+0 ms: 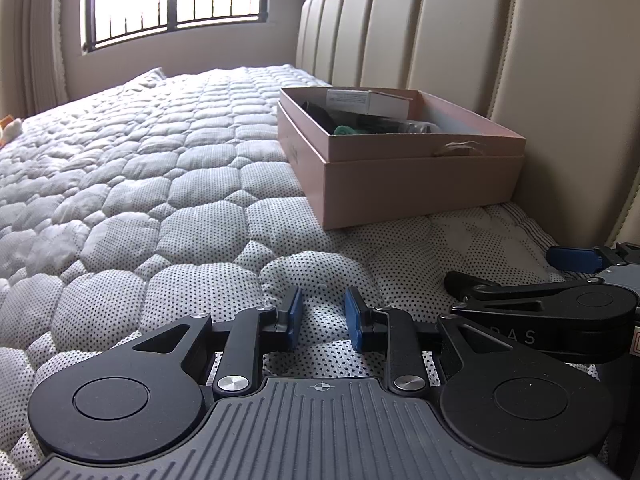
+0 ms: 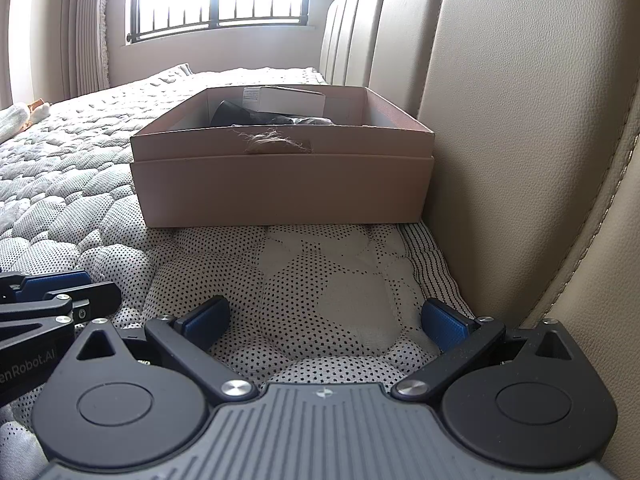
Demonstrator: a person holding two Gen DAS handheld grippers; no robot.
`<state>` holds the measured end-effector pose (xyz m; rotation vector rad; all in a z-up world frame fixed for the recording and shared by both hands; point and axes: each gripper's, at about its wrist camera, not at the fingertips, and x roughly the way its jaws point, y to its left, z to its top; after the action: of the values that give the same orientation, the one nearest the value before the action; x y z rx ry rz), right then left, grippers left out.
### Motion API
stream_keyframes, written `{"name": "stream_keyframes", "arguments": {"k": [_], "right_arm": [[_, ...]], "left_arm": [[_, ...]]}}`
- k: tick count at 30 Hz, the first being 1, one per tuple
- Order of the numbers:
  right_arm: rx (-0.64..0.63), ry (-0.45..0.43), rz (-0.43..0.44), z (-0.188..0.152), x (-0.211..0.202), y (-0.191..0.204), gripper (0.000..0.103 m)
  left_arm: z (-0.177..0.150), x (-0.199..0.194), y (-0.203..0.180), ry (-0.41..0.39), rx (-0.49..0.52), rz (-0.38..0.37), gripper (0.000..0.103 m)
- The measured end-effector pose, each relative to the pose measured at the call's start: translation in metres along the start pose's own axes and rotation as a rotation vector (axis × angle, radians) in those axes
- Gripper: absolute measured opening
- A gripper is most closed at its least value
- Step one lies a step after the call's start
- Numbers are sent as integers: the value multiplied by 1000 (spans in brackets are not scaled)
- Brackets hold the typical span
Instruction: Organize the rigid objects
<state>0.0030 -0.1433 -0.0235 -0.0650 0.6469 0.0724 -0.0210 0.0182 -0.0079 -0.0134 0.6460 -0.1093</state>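
Note:
A pink cardboard box [image 1: 420,184] [image 2: 280,188] sits on the quilted mattress against the padded headboard. Inside it lie a white carton [image 1: 366,102] [image 2: 284,100], dark items and something green [image 1: 348,131]. My left gripper [image 1: 322,316] rests low over the mattress, well short of the box; its blue pads stand a narrow gap apart with only bedding between them. My right gripper [image 2: 324,320] stands wide open, nothing between its fingers, facing the box's near wall. Each gripper shows at the edge of the other's view.
The beige headboard [image 2: 520,140] rises close on the right. The quilted mattress [image 1: 140,200] stretches left toward a barred window [image 1: 172,0]. A small orange and white object [image 1: 10,128] lies at the far left edge of the bed.

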Motion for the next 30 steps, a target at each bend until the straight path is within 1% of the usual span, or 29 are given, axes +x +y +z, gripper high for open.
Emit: {"name": "stream_keyframes", "arguments": {"k": [30], "right_arm": [[0, 0, 0, 0, 0, 0, 102]], "left_arm": [[-1, 0, -4, -1, 21, 12, 27]]}}
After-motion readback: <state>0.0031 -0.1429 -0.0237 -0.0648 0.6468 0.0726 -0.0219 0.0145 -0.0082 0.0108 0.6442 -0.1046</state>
